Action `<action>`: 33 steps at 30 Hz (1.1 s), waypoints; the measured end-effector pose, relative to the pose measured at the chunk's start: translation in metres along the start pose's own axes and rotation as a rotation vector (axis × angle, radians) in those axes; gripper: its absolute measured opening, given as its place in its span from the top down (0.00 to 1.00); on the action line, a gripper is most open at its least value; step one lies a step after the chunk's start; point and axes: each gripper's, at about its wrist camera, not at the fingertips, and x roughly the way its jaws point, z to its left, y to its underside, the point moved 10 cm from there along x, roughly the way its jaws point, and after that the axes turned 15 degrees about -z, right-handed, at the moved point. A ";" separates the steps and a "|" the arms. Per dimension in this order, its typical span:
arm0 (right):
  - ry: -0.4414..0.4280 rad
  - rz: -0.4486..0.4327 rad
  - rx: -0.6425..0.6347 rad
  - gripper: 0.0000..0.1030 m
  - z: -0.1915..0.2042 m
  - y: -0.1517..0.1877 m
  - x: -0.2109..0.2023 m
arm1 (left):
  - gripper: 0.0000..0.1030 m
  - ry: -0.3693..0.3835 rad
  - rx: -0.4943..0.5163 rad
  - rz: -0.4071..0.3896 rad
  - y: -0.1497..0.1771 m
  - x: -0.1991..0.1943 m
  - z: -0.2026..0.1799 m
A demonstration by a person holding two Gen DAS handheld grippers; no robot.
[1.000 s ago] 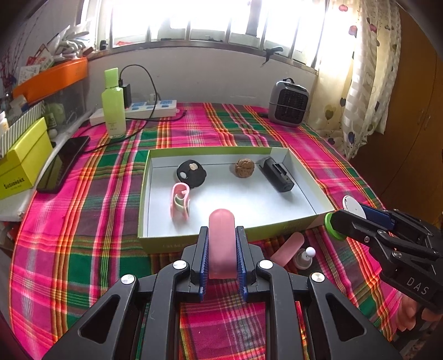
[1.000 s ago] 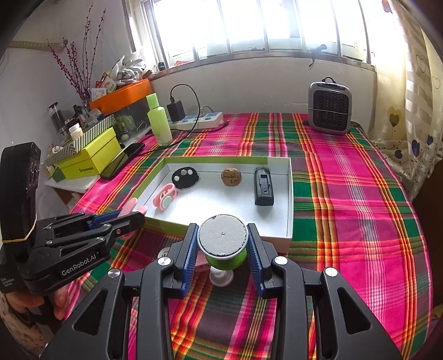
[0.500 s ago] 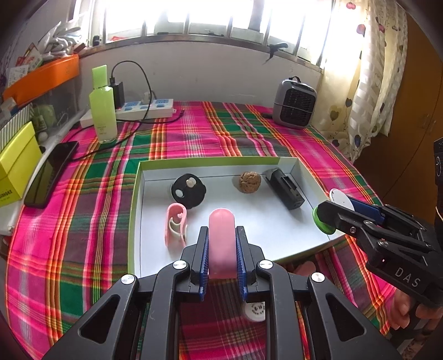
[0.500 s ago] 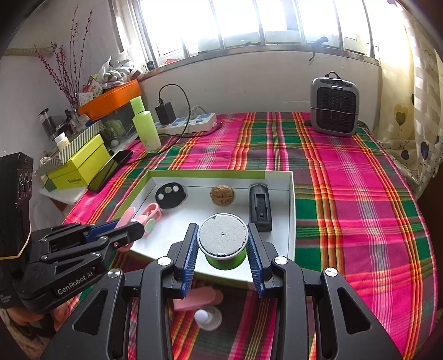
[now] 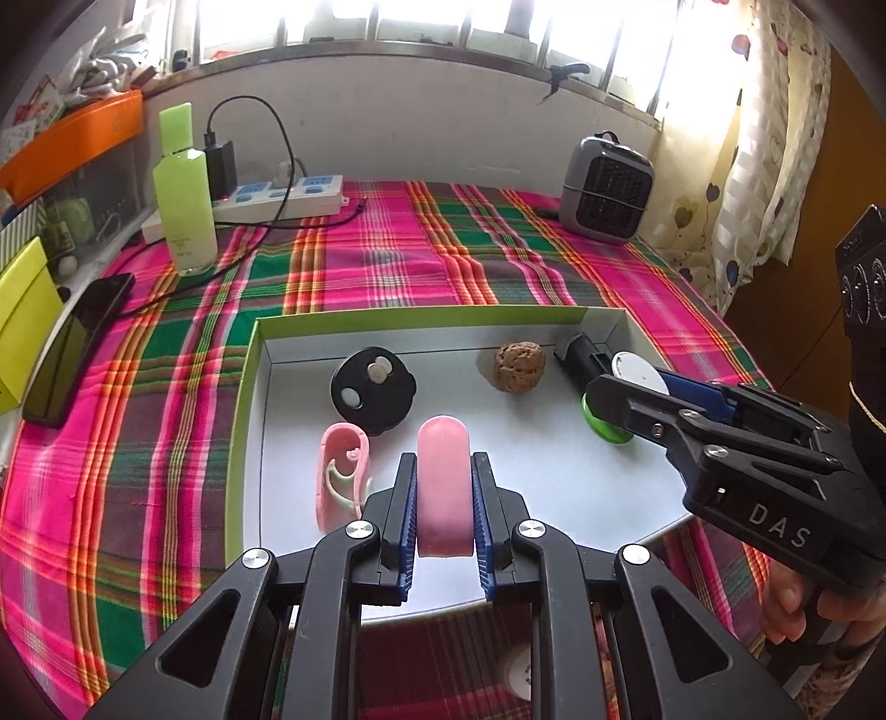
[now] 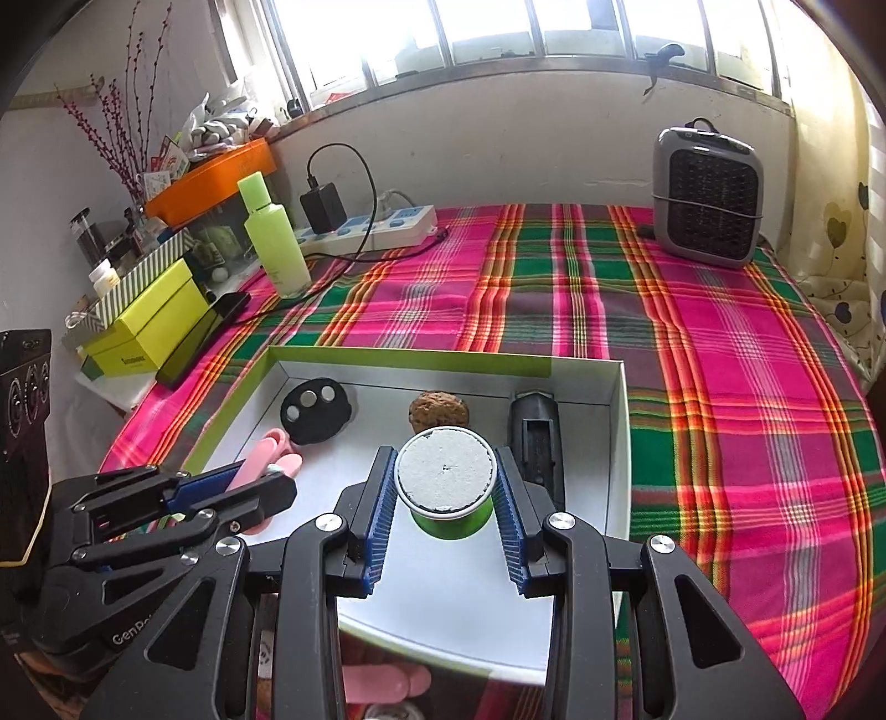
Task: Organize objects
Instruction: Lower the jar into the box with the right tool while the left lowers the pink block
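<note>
A surface is covered by a plaid cloth (image 6: 692, 354) in pink, green and orange. A shallow white box with green outer walls (image 6: 410, 355) is set on the cloth near the camera. Towards the far left, an upright pale green bottle (image 6: 275, 243) is placed beside a white and blue power strip (image 6: 376, 226) with a black charger plugged in. A dark phone (image 5: 75, 349) is laid at the left edge. A small grey heater (image 6: 706, 196) is stood at the far right.

bright barred window (image 6: 498, 33) above plaid tablecloth (image 6: 720, 343)
</note>
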 end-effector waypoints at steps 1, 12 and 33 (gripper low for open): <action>-0.003 0.006 -0.001 0.66 0.000 0.000 0.003 | 0.84 0.000 -0.002 0.003 0.000 0.002 0.001; -0.031 0.040 -0.021 0.66 0.002 0.006 0.022 | 0.84 -0.007 0.003 0.024 0.004 0.015 0.000; -0.038 0.061 -0.028 0.66 0.000 0.013 0.035 | 0.84 -0.019 0.009 0.053 0.010 0.026 0.001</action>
